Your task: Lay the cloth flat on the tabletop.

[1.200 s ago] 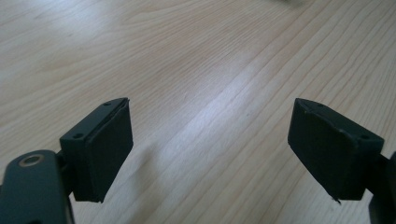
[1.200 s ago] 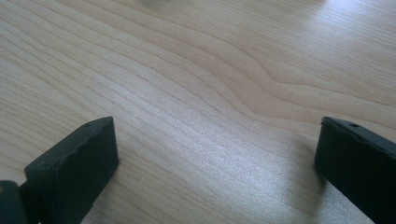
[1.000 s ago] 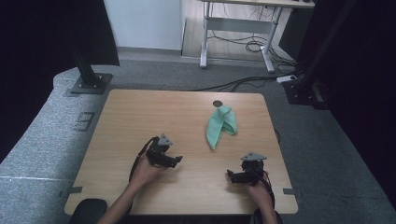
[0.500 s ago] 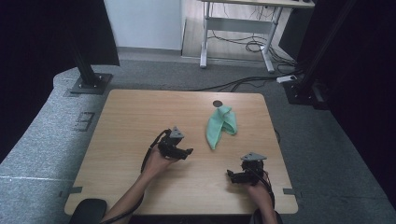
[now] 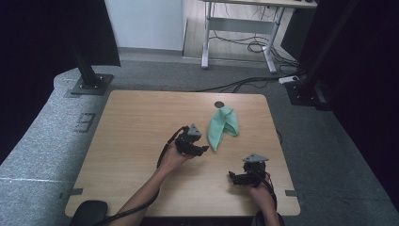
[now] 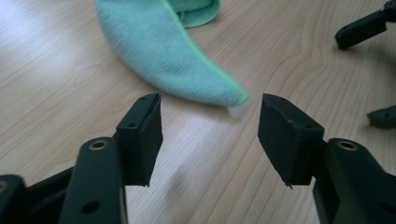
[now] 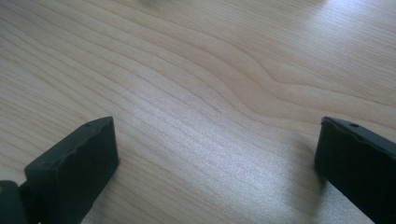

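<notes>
The left tongs [image 5: 203, 149] are hovering low over the wooden tabletop [image 5: 136, 122], pointing toward the green cloth [image 5: 222, 126], and the cloth's narrow near tip is lying just beyond their fingertips, close but not touching. In the left gripper view the left tongs [image 6: 210, 126] are showing a clear gap between the two black jaws, which have just been closing in, and nothing is sitting between them except bare wood; the green cloth [image 6: 173, 51] is stretching away ahead of them, its pointed end resting just past the gap and slightly toward the right-hand jaw, its bright stitched edge running up along one side to a bunched fold at the far end. So the left tongs are released, gripping nothing. Off to the person's right, the right tongs [image 5: 234, 178] are resting near the tabletop's near edge, well apart from the cloth, which is lying farther out and a little to their left. In the right gripper view the right tongs [image 7: 217, 149] are standing spread wide, released too, with plain wood grain between the jaws. The other gripper's black jaw tips are peeking in at the upper right of the left gripper view. No brand, label or readable writing is showing on the cloth, the tongs or the tabletop.
</notes>
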`<act>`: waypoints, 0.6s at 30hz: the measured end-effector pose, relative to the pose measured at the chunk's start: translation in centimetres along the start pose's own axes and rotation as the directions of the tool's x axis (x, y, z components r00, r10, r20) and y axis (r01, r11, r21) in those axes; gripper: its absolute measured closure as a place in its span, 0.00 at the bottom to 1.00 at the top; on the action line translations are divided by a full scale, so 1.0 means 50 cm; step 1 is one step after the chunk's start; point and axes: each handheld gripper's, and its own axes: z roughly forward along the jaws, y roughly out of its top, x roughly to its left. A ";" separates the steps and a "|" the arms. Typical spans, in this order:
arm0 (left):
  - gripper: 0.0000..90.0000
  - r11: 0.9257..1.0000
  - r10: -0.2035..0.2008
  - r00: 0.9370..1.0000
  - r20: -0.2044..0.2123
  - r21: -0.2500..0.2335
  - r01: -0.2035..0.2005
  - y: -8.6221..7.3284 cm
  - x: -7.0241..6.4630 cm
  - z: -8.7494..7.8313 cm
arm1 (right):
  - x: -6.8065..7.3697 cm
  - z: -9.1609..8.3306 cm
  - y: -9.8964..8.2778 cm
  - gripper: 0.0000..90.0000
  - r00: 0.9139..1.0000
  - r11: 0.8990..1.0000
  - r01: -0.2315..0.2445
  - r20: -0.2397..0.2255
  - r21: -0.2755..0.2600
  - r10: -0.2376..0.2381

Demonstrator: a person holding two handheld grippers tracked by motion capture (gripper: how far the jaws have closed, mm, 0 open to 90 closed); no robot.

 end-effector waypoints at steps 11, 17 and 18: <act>0.51 0.999 0.029 0.999 0.019 0.018 -0.029 0.030 -0.022 0.052 | 0.000 0.000 0.000 0.00 1.000 1.000 -0.001 -0.001 0.001 0.001; 0.51 1.000 0.015 1.000 0.025 0.025 -0.016 0.033 -0.033 0.089 | 0.000 0.000 0.000 0.00 1.000 1.000 -0.001 0.000 0.001 0.001; 0.51 0.999 0.021 1.000 0.020 0.034 -0.022 0.032 -0.033 0.096 | 0.000 0.000 0.000 0.00 1.000 1.000 -0.001 -0.002 0.001 0.001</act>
